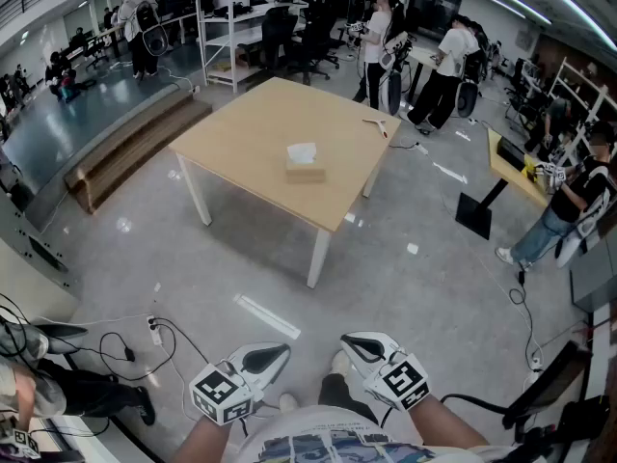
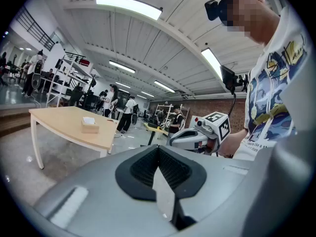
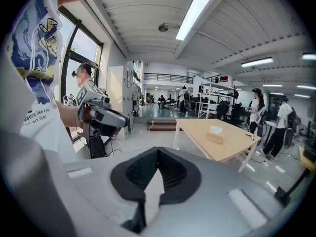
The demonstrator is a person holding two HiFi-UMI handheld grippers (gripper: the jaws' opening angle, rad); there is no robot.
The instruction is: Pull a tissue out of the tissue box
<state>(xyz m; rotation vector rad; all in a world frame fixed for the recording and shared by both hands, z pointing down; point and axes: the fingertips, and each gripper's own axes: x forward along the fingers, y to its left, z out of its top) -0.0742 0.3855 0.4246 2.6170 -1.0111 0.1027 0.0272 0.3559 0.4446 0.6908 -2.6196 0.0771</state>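
- The left tongs (image 1: 265, 357) and the right tongs (image 1: 364, 345) sit side by side against the person's belly at 6 o'clock in the head view. This looks like a carrying posture rather than a reach.
- Seen along its own jaws, the left tongs (image 2: 158, 149) is closed tip to tip with nothing between the pads.
- The right tongs (image 3: 158, 152) is closed the same way and is likewise empty. There is nothing within reach to grip, so closed jaws suit walking.
- Each tongs tips a little toward the floor (image 1: 405, 287), likely from relaxed forearms rather than from aiming.
- A power strip (image 1: 154, 332) and its cables lie on the floor at 9 o'clock of the tongs, off the path ahead.
- Bare floor separates the person from the worktop (image 1: 241, 138), which stands well apart at 12 o'clock.
- The tissue box (image 1: 305, 171) sits near the middle of the worktop, reachable from any side.
- A tissue (image 1: 302, 151) stands up out of the top of the box, free to be pinched.
- A small pale stick (image 1: 376, 123) lies at 2 o'clock of the box, apart from it.
- Other people (image 1: 448, 66) and shelving (image 1: 231, 27) stand beyond the worktop, from 10 to 2 o'clock.
- In my judgement the pull has not begun, and the approach to the worktop comes first.
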